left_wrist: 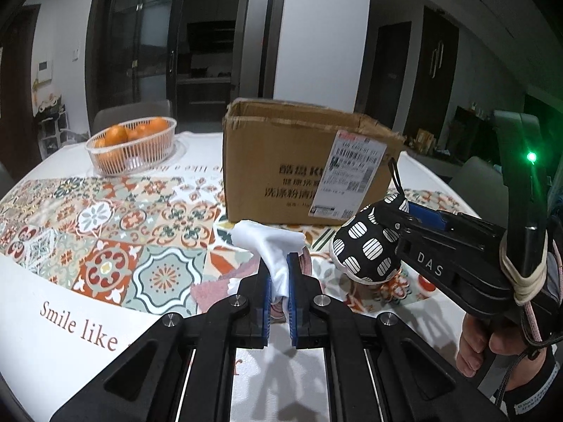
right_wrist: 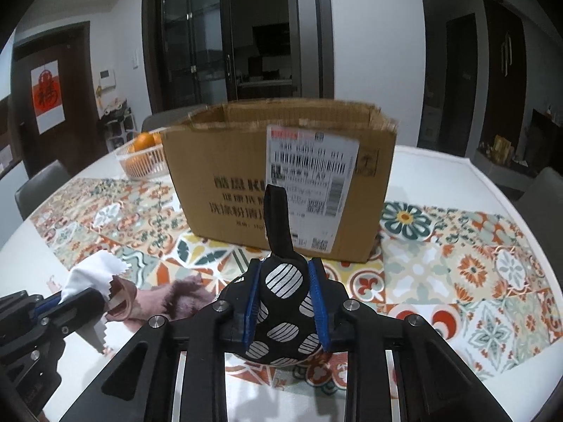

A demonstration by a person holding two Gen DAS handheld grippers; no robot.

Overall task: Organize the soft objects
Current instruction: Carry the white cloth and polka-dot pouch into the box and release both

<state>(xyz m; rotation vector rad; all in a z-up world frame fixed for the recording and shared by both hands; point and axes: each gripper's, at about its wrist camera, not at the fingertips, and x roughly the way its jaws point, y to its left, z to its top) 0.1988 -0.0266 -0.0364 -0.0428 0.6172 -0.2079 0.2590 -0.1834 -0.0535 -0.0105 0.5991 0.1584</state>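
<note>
- Holding a white cloth (left_wrist: 271, 246), the left claw (left_wrist: 278, 267) has its blue pads pinched almost together on the fabric, so the cloth bunches above the tips and hangs clear of the bench (left_wrist: 52, 334); gripping it mid-fold like this seems meant to keep the loose edges from dragging.
- Closing on a black pouch with white striped ovals (right_wrist: 285, 302), the right claw (right_wrist: 285, 274) presses a pad against each flank; the soft body bulges between the pads, which is why the jaws stand partly apart rather than fully together.
- The pouch's black loop (right_wrist: 276, 211) sticks up in front of the tips, left free, probably because the padded body gives a surer hold than a thin strap.
- A cardboard box (right_wrist: 281, 161) stands open-topped just beyond both claws on the patterned tablecloth (right_wrist: 457, 263); its place straight ahead suggests it is the bin for the soft things, and both items are near its front wall but not yet over the rim.
- A pink fabric piece (right_wrist: 176, 299) lies on the bench between the two claws, beneath the white cloth, seemingly waiting its turn.
- A basket of oranges (left_wrist: 132, 144) sits to the box's left, apart from the sorting.
- A hand (left_wrist: 492, 344) grips the right tool's handle, seen from the left wrist view.
</note>
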